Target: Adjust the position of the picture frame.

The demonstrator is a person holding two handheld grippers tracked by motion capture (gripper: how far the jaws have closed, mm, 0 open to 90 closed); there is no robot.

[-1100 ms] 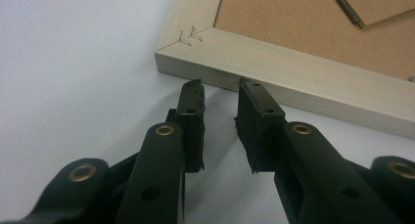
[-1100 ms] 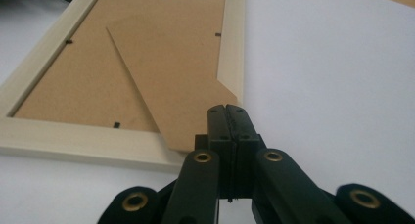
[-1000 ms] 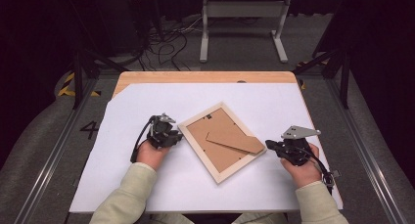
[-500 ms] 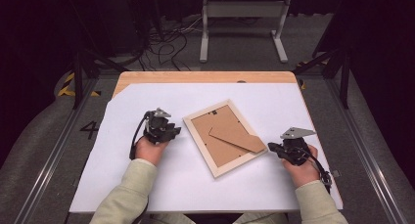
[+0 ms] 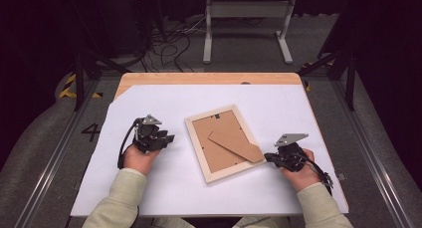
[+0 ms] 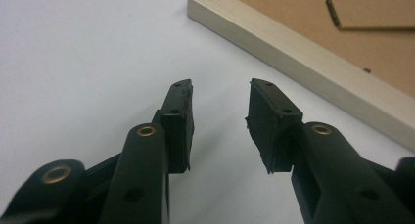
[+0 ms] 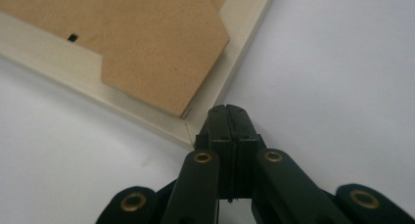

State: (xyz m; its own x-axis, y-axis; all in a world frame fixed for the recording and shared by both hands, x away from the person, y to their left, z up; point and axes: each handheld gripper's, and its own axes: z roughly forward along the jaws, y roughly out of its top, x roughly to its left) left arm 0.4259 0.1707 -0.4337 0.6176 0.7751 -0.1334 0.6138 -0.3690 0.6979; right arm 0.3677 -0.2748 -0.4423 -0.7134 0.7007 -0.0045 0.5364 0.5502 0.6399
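On the white sheet covering the wooden table (image 5: 164, 79), the left gripper (image 5: 166, 138) rests in the person's left hand with its black jaws parted and nothing between them, just short of the frame's left edge. In the middle lies the pale wooden picture frame (image 5: 196, 143), face down and skewed, its brown cardboard backing up and its brown easel stand (image 5: 236, 145) lying flat toward the right corner. The right gripper (image 5: 269, 157) has its jaws pressed together, tips at the frame's right corner, holding nothing visible.
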